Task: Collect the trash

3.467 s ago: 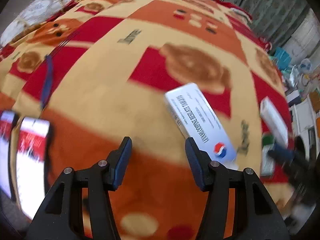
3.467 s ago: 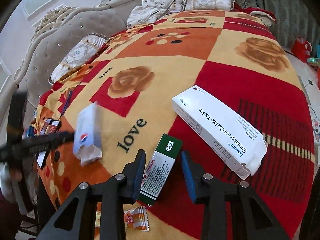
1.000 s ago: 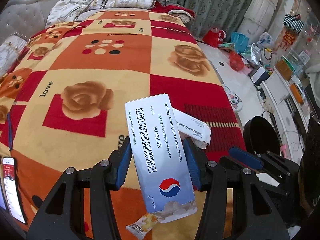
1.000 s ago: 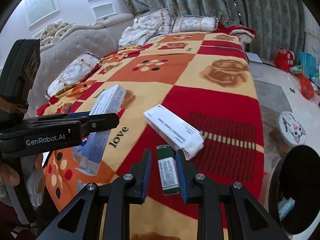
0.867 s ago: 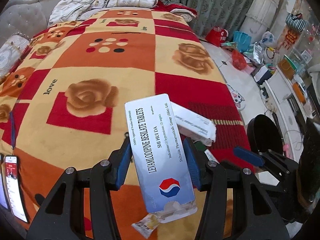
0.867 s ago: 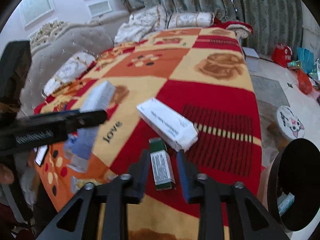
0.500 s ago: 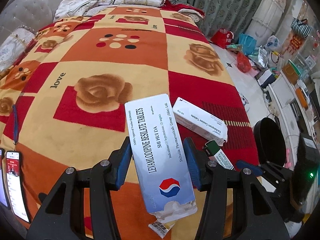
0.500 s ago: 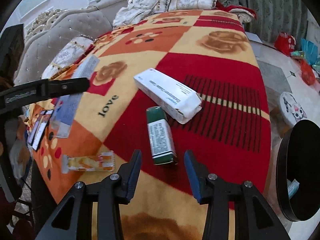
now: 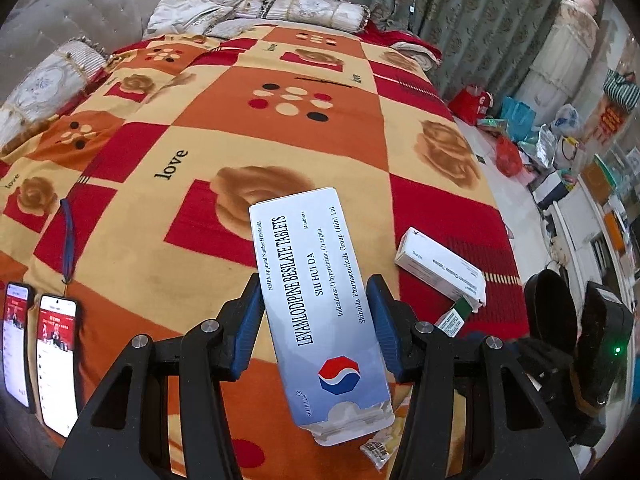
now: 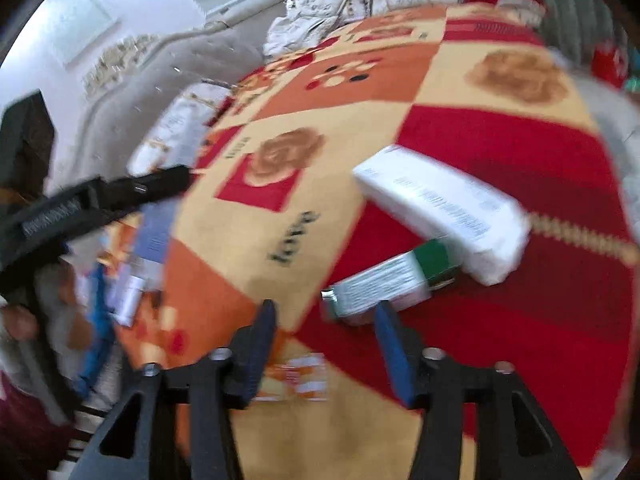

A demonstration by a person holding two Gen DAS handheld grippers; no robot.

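Note:
My left gripper (image 9: pixel 316 312) is shut on a silver-blue Levamlodipine tablet box (image 9: pixel 320 312) and holds it above the patterned blanket (image 9: pixel 240 128). A white tablet box (image 9: pixel 440 268) and a green-and-white box (image 9: pixel 452 318) lie on the blanket to the right; a snack wrapper (image 9: pixel 378 446) peeks out below the held box. In the blurred right wrist view my right gripper (image 10: pixel 326 334) is open and empty, low over the blanket, with the green-and-white box (image 10: pixel 384 280) just ahead of its right finger, the white box (image 10: pixel 444 212) beyond, and the wrapper (image 10: pixel 296 380) between the fingers' bases.
Two phones (image 9: pixel 38 352) lie at the blanket's left edge, with a blue strap (image 9: pixel 68 240) above them. A black round bin (image 9: pixel 548 304) stands off the bed's right side. Pillows (image 9: pixel 316 10) line the far end. Bags clutter the floor (image 9: pixel 520 148) at right.
My right gripper has opened wide and swung down to the left, close to the green-and-white box. My left gripper has kept the silver-blue box and drifted slightly left.

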